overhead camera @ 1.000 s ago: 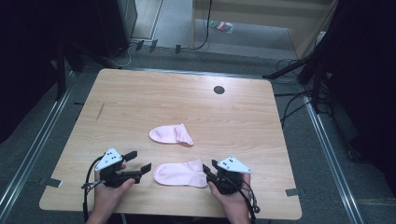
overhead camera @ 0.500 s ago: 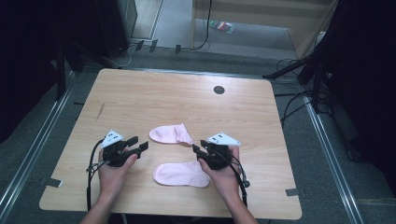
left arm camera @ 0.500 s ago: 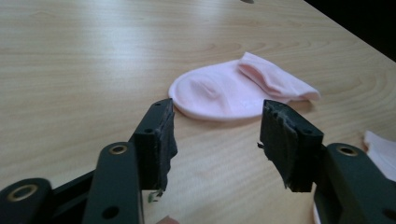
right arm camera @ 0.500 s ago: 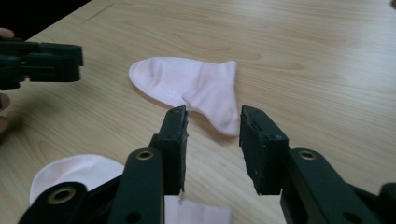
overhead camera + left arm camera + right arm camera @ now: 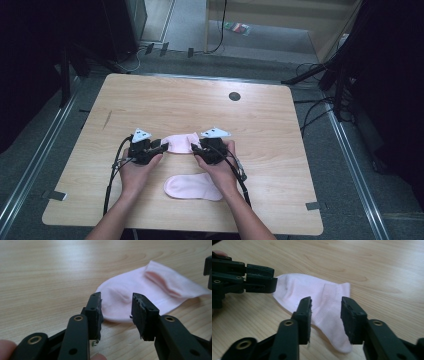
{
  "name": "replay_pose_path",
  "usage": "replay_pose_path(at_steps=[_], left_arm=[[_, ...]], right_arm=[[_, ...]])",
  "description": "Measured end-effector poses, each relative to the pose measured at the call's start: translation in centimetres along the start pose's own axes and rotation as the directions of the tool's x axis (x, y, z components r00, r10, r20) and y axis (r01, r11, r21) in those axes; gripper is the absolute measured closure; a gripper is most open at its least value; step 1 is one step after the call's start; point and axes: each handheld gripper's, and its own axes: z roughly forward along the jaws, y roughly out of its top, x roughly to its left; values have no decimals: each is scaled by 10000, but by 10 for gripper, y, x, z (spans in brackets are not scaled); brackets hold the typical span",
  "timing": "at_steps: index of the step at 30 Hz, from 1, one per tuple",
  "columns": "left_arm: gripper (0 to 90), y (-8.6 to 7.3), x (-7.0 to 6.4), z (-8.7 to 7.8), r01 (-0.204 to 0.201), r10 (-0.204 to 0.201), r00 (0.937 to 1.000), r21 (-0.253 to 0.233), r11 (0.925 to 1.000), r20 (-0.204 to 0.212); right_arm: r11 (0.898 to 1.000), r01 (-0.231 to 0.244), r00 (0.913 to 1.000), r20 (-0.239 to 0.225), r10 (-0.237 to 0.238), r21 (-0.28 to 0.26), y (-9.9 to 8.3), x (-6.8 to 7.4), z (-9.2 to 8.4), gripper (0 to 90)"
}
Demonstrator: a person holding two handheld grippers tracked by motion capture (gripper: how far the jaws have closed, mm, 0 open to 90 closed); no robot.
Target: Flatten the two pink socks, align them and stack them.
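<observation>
Far pink sock (image 5: 179,143): flat on desk (image 5: 280,130), frame centre. Near pink sock (image 5: 192,186): below, untouched. Left gripper (image 5: 161,146): jaws just closing, still spread at toe. Right gripper (image 5: 196,148): spread at cuff, apparently not pinching. Step: approach; next, nip both ends.

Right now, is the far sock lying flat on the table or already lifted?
Flat on the table. The far sock rests on the wood, with both grippers' jaws open at its ends, neither pinching the fabric.
</observation>
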Motion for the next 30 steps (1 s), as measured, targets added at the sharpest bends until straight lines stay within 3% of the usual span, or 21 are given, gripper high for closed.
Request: replay_pose_path(at_steps=[2, 5, 7, 9, 11, 13, 14, 17, 18, 19, 21, 25, 27, 30], left_arm=[[650, 0, -3, 1, -245, 249, 9992, 148, 9996, -297], [695, 0, -9, 2, -686, 711, 9944, 342, 9971, -785], [755, -1, -11, 3, -920, 956, 9896, 382, 9950, -1070], [823, -1, -11, 3, -908, 946, 9895, 394, 9951, -1093], [877, 0, -11, 3, -1002, 1043, 9895, 452, 9939, -1004], [894, -1, -13, 3, -1160, 1204, 9869, 468, 9921, -1077], [898, -1, -13, 3, -1180, 1225, 9866, 469, 9919, -1075], [900, 0, -10, 3, -1059, 1101, 9896, 485, 9932, -931], [900, 0, -10, 3, -1059, 1101, 9896, 485, 9932, -931], [900, 0, -10, 3, -1035, 1072, 9900, 450, 9936, -922], [900, 0, -10, 3, -1080, 1120, 9894, 477, 9930, -921], [900, 0, -10, 3, -1063, 1102, 9895, 457, 9933, -932], [900, 0, -10, 3, -1082, 1122, 9894, 476, 9930, -926], [900, 0, -10, 3, -1024, 1062, 9901, 452, 9937, -922]], right_arm=[[9983, 193, 9998, -75, -189, 557, 3, 2, 14, 557], [9958, 443, 9985, 275, -466, 800, 3, 4, 22, 576], [9941, 484, 9976, 451, -530, 968, 1, 5, 25, 639], [9905, 620, 9928, 939, -737, 1224, -1, 5, 28, 736], [9904, 574, 9917, 1069, -711, 1261, -2, 3, 27, 837], [9940, 283, 9930, 1107, -401, 1060, -1, -1, 23, 891], [9958, -93, 9953, 972, 5, 910, 1, -5, 19, 898], [9959, -768, 9931, 929, 721, 480, 3, -16, 10, 900], [9959, -768, 9931, 929, 721, 480, 3, -16, 10, 900], [9917, -1263, 9881, 921, 1235, 246, 3, -27, 3, 900], [9875, -1573, 9835, 926, 1555, 118, 1, -35, -1, 900], [9885, -1506, 9823, 1144, 1481, 131, -1, -40, -3, 900], [9836, -1803, 9768, 1178, 1787, 26, -3, -43, -4, 900], [9584, -2855, 9502, 1298, 2832, -12, -7, -55, -4, 871]])
